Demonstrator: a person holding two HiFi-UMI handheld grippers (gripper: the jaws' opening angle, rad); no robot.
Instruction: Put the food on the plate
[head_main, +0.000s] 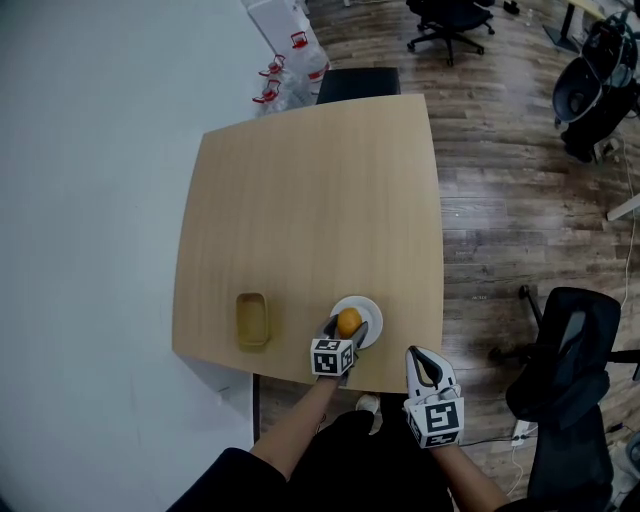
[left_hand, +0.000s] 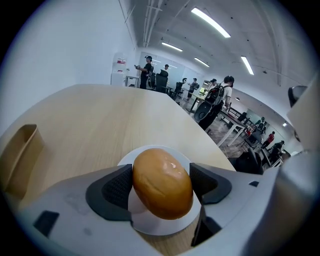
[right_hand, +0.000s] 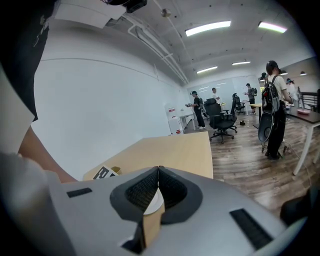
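The left gripper (head_main: 348, 328) is clamped on a glazed bun (head_main: 349, 321) just over the white plate (head_main: 372, 309), near the desk's (head_main: 300, 200) front edge. Lowering until it rests, then parting the jaws slowly, should stop it rolling off. The right gripper (head_main: 422, 360) hangs closed and empty beyond that edge. A tan tray (head_main: 251, 320) sits well apart, toward the front-left corner.

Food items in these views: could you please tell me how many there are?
1: a bun held by the left gripper, over the white plate near the front edge of the table. The tan tray might hide more.
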